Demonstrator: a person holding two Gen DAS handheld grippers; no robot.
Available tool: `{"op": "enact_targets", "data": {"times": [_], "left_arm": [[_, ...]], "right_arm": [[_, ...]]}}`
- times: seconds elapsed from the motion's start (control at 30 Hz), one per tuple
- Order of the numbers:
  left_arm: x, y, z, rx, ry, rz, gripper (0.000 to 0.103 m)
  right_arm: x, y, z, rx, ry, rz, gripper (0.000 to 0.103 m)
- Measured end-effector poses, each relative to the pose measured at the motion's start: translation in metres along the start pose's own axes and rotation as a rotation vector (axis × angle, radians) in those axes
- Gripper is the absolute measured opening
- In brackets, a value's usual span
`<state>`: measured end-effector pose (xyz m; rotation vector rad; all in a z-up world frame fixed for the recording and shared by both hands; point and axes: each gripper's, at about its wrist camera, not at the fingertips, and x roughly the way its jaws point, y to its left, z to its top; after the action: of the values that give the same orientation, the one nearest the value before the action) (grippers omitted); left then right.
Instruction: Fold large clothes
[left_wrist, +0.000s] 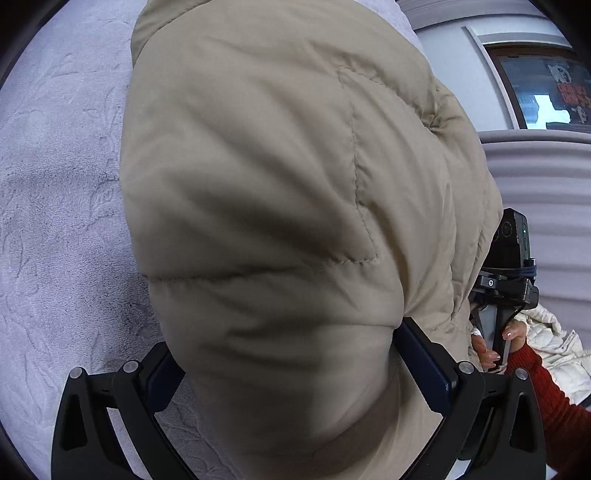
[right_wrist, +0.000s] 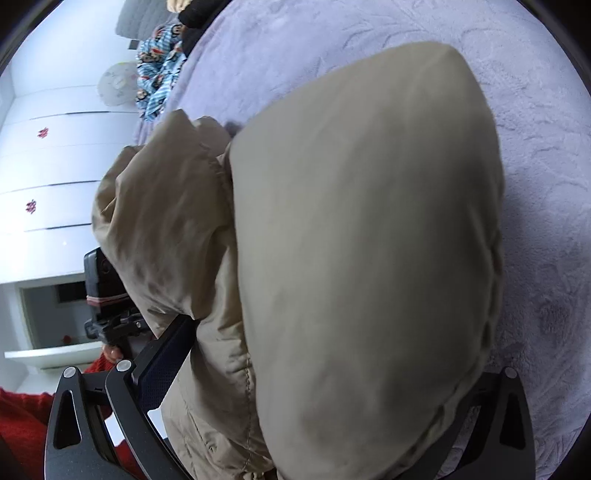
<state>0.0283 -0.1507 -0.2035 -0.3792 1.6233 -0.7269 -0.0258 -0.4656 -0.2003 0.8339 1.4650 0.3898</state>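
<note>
Now: your left gripper jaws spread wide, thick bunch of beige padded jacket wedged between pads. Your right gripper likewise, jaws wide around jacket bulk. Jacket hangs lifted above lilac bed cover.

Puffer jacket, plain beige; bed cover, pale lilac, embossed leaf pattern; sleeve, red knit; garment at upper left, light blue with cartoon print; gripper frames, black with navy pads.
</note>
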Motion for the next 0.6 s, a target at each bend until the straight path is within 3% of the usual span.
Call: {"op": "enact_targets", "data": {"times": [0.07, 0.17, 0.23, 0.3, 0.4, 0.6], "left_arm": [[0.001, -0.017, -0.001, 0.011, -0.024, 0.026, 0.102], [-0.006, -0.028, -0.004, 0.044, -0.068, 0.048, 0.091], [-0.017, -0.032, -0.009, 0.066, -0.099, 0.047, 0.08], [-0.025, -0.039, -0.012, 0.079, -0.124, 0.039, 0.074], [-0.042, -0.045, -0.018, 0.097, -0.161, 0.017, 0.069], [-0.097, -0.037, -0.023, 0.128, -0.276, 0.006, 0.069]], "right_arm": [[-0.001, -0.001, 0.001, 0.04, -0.013, -0.011, 0.103], [0.002, -0.004, -0.003, 0.1, -0.029, -0.014, 0.102], [-0.001, -0.005, -0.006, 0.131, -0.041, 0.027, 0.096], [-0.007, -0.001, -0.011, 0.138, -0.07, 0.092, 0.068], [-0.014, 0.02, -0.016, 0.098, -0.129, 0.123, 0.047], [-0.017, 0.087, -0.016, -0.042, -0.183, 0.15, 0.047]]}}
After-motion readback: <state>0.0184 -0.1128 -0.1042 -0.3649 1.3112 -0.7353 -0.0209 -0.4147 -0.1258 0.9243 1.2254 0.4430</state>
